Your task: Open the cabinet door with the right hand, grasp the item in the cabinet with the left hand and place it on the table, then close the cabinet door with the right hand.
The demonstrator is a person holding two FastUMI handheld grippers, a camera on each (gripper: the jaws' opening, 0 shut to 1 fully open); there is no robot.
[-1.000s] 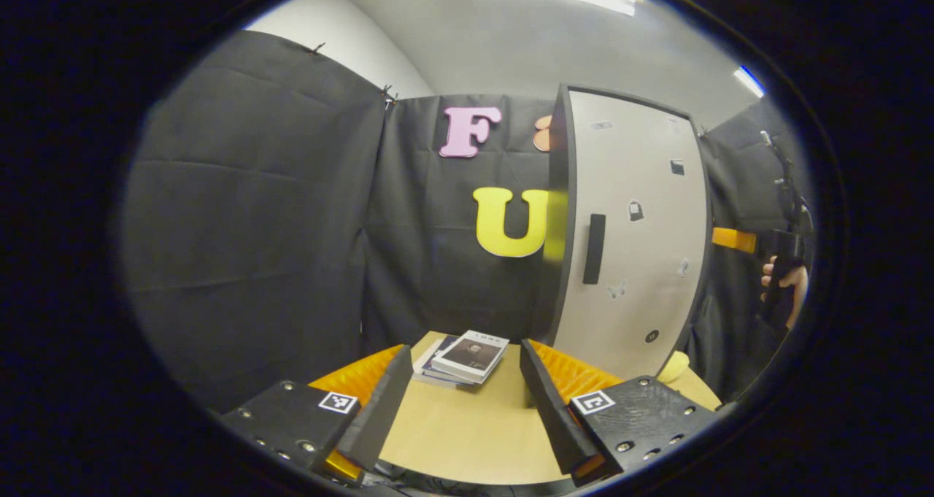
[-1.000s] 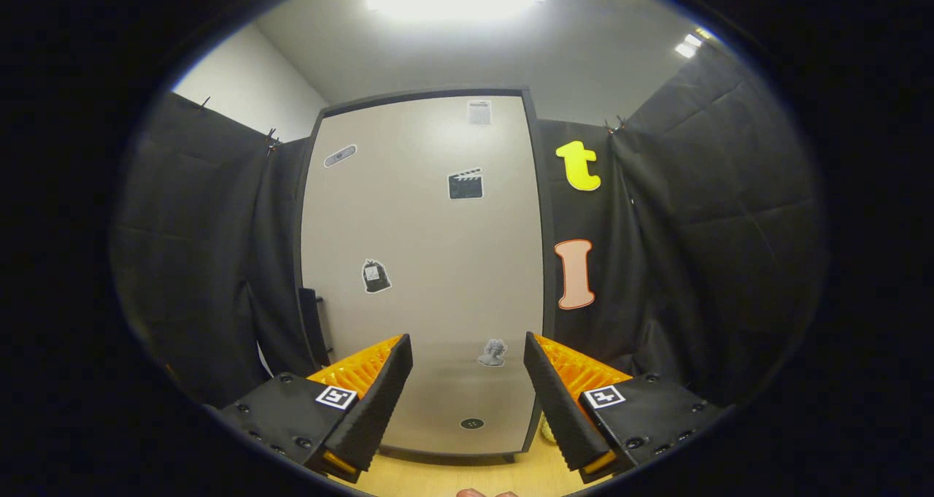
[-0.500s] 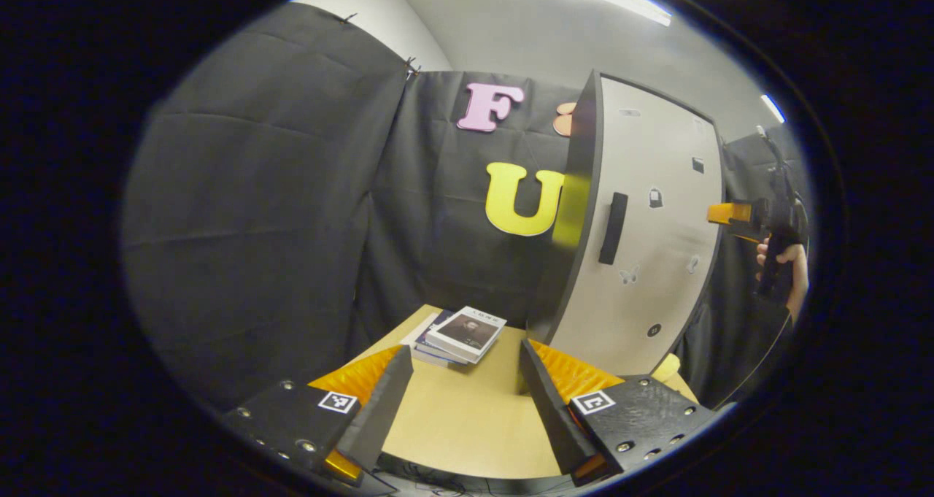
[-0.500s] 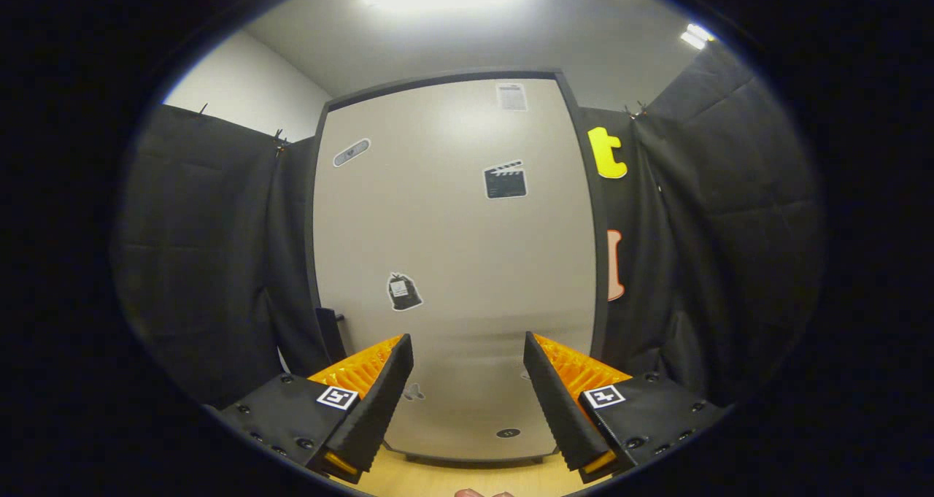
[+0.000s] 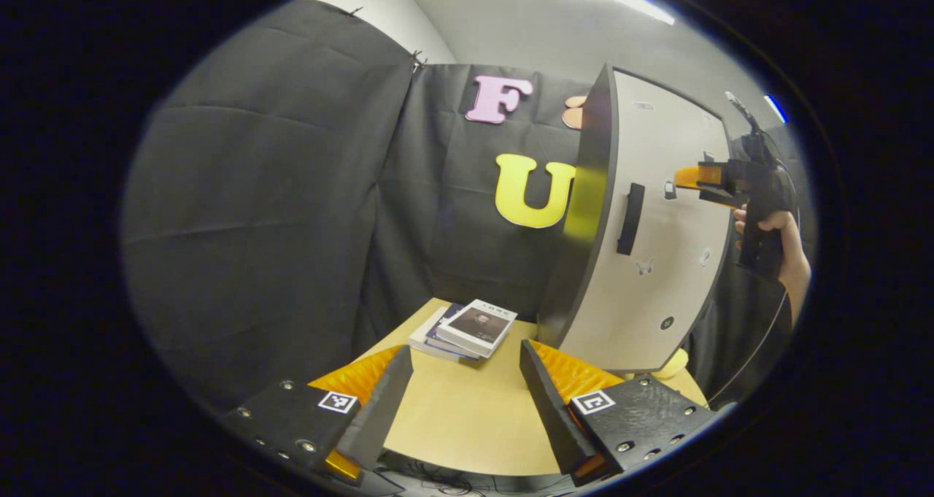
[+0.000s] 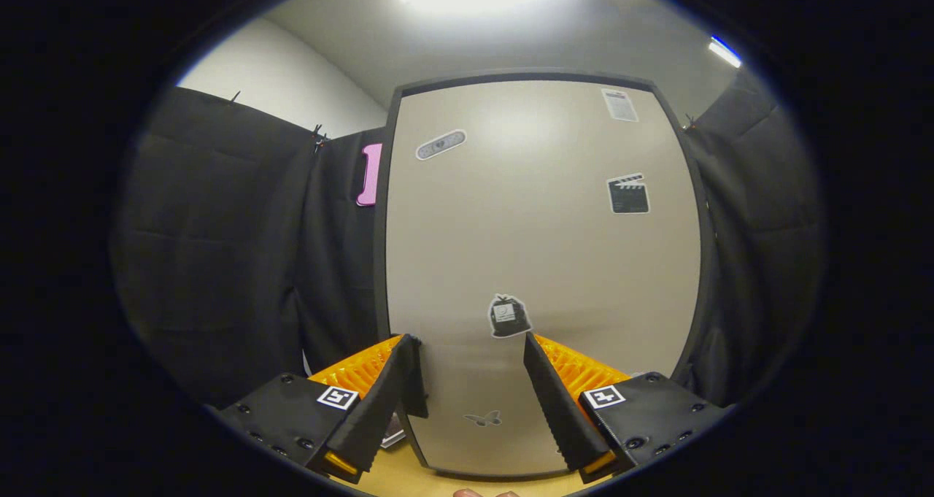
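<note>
In the left gripper view, the left gripper (image 5: pixel 467 395) hangs over the wooden table (image 5: pixel 467 431) with its fingers spread wide and nothing between them. At about 12 o'clock from it, at the far edge of the table, lies a small stack of books (image 5: pixel 467 327). The cabinet (image 5: pixel 657 263) stands at 1 o'clock on the table, its door shut, with a dark vertical handle (image 5: pixel 630 209) near the door's left edge and small stickers scattered across the pale front. A yellow object (image 5: pixel 671 365) peeks out at the cabinet's bottom right corner; what it is cannot be told. At 2 o'clock, a hand (image 5: pixel 773 241) holds the right gripper (image 5: pixel 689 177) level in front of the door, its tip pointing towards the handle but apart from it.

In the right gripper view, the right gripper (image 6: pixel 467 380) faces the door (image 6: pixel 540 263) squarely, fingers released and wide apart, gripping nothing. The handle (image 6: pixel 418 380) shows just behind its left finger.
</note>
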